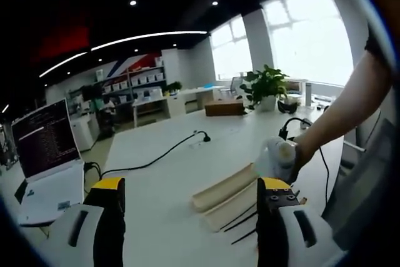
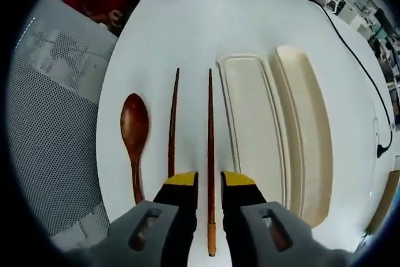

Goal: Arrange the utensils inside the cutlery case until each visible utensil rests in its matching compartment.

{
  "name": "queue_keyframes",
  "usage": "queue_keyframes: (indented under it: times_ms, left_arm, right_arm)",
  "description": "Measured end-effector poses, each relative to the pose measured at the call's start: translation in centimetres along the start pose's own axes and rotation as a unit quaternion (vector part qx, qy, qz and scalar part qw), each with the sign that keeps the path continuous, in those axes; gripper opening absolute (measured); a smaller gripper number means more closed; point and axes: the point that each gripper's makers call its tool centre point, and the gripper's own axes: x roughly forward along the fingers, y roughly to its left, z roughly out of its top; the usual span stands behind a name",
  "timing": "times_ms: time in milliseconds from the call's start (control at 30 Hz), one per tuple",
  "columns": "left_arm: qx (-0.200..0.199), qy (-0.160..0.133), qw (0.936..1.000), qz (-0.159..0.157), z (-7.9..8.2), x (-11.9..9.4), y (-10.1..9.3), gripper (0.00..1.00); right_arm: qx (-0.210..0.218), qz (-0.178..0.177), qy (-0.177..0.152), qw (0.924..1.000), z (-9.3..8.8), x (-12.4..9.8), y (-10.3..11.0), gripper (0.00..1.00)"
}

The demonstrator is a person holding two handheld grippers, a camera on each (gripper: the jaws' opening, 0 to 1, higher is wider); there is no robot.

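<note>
Long beige plastic cutlery case (image 2: pixel 275 129) lies open on white table (image 2: pixel 206 23), right of dark wooden chopstick (image 2: pixel 210 154) between my nearly closed right jaws; left jaws wide apart, empty.

Bare white tabletop (image 2: pixel 250 23) lies open beyond the two cream oblong case trays (image 2: pixel 275 136); dark wooden spoon (image 2: pixel 134 136) and chopsticks (image 2: pixel 172 123) crowd the left side.

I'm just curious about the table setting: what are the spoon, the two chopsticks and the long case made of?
Spoon: looks like dark reddish wood with a soft sheen, possibly lacquered. Chopsticks: the same dark wood look; one has a lighter tan end. Cutlery case: smooth, matte cream material, probably plastic or a plant-fibre composite; hard to tell.
</note>
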Motion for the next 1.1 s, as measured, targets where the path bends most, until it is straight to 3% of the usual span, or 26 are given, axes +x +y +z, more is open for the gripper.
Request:
queue_keyframes:
  times_ms: [233, 267, 400, 567, 900, 1100]
  left_arm:
    - [0.004, 0.001, 1.0, 0.001, 0.0, -0.02, 0.02, 0.89]
    - [0.003, 0.0, 1.0, 0.001, 0.03, -0.04, 0.02, 0.89]
    - [0.005, 0.0, 1.0, 0.004, 0.07, -0.05, 0.13, 0.89]
    - [0.006, 0.005, 1.0, 0.0, -0.21, 0.07, -0.08, 0.89]
    - [0.003, 0.004, 1.0, 0.0, -0.23, 0.05, -0.04, 0.88]
    - [0.004, 0.005, 1.0, -0.003, -0.21, 0.12, -0.22, 0.88]
  right_arm:
    - [-0.018, -0.006, 0.009, 0.9998, 0.11, 0.08, -0.1, 0.11]
    - [-0.053, -0.009, 0.007, 0.9985, 0.3, 0.1, -0.12, 0.11]
    - [-0.019, -0.008, 0.008, 0.9998, 0.33, 0.2, -0.34, 0.1]
    - [-0.027, -0.008, 0.009, 0.9996, 0.55, 0.34, -0.29, 0.02]
    - [-0.052, -0.004, 0.033, 0.9981, 0.37, 0.45, 0.18, 0.0]
    - [-0.035, 0.001, 0.03, 0.9989, 0.43, -0.22, 0.1, 0.0]
